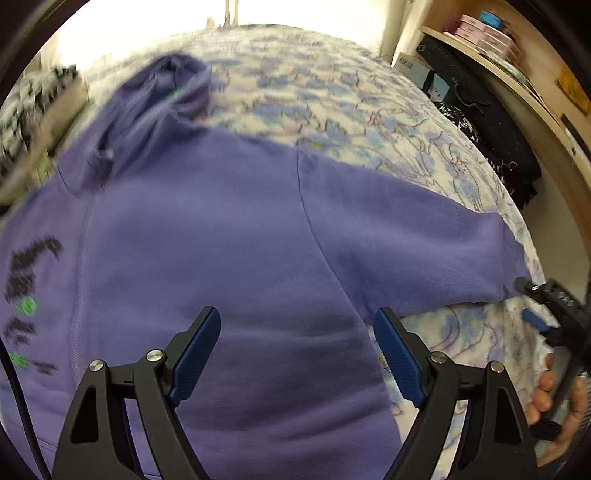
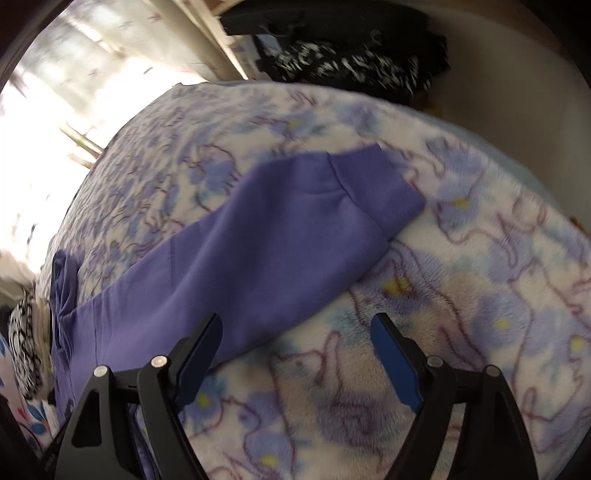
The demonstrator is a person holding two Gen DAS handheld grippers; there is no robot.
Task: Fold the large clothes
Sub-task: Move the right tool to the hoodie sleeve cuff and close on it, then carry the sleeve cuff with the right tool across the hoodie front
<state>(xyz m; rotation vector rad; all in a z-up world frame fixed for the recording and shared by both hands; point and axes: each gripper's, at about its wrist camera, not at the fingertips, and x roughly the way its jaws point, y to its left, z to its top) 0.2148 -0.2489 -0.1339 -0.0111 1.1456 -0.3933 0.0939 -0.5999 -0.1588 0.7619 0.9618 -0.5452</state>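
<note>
On floral fleece blanket [image 1: 332, 96], purple hoodie [image 1: 221, 240] spread flat; shelf [image 1: 491, 62] beside; chest print blurred, unreadable. Left gripper [image 1: 297, 354] and right gripper [image 2: 295, 358] both agape, empty.

Floral blanket [image 2: 461, 295], wooden shelf [image 1: 517, 79], pink boxes [image 1: 484, 35]

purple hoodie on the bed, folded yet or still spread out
Spread out. The purple hoodie lies flat on the floral blanket, its sleeve stretched out sideways and its hood extended above; no fold shows.
</note>
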